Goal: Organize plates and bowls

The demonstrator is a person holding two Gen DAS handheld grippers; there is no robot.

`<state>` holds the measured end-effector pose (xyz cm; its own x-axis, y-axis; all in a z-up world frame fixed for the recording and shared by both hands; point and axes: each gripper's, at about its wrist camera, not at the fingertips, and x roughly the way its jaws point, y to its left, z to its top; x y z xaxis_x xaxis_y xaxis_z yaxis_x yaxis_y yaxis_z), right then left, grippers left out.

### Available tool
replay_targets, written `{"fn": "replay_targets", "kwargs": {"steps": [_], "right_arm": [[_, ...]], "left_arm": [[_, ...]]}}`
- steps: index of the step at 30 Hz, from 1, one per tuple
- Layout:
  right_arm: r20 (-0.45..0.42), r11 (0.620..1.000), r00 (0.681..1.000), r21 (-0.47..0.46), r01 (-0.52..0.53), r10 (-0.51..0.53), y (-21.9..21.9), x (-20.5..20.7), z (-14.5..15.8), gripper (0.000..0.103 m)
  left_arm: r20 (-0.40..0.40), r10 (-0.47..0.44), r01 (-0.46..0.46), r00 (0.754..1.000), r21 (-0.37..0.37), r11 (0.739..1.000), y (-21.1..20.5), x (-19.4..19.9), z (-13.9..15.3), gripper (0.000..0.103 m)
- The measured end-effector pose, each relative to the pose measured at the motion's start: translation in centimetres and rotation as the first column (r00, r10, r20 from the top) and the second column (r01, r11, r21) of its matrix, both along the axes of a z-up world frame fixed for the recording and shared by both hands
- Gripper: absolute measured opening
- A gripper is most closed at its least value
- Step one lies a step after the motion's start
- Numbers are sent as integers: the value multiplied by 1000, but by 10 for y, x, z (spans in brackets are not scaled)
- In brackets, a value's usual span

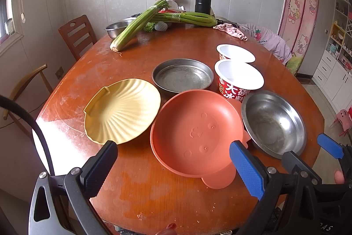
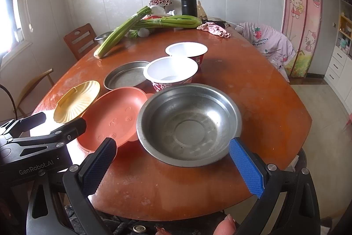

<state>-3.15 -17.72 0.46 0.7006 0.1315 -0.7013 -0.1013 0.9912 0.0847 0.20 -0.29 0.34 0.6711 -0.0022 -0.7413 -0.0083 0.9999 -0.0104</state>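
Both tongs gape empty: left gripper [image 1: 173,166] over the orange plate [image 1: 193,131], ears toward and away; right gripper [image 2: 172,165] before the round steel bowl [image 2: 189,122].

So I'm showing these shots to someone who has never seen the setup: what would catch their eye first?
Probably the cluster of dishes at the near end of the wooden table: an orange plate in the middle, a yellow shell-shaped plate to its left and a steel bowl to its right. Behind them, long celery bunches lie at the far end.
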Motion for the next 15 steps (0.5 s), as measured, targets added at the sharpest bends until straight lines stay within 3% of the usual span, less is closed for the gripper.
{"fn": "replay_targets", "kwargs": {"steps": [15], "right_arm": [[-7, 1000, 1000, 4, -5, 5, 2, 1, -3, 103]], "left_arm": [[2, 2, -2, 1000, 2, 1000, 1, 0, -1, 102]]}}
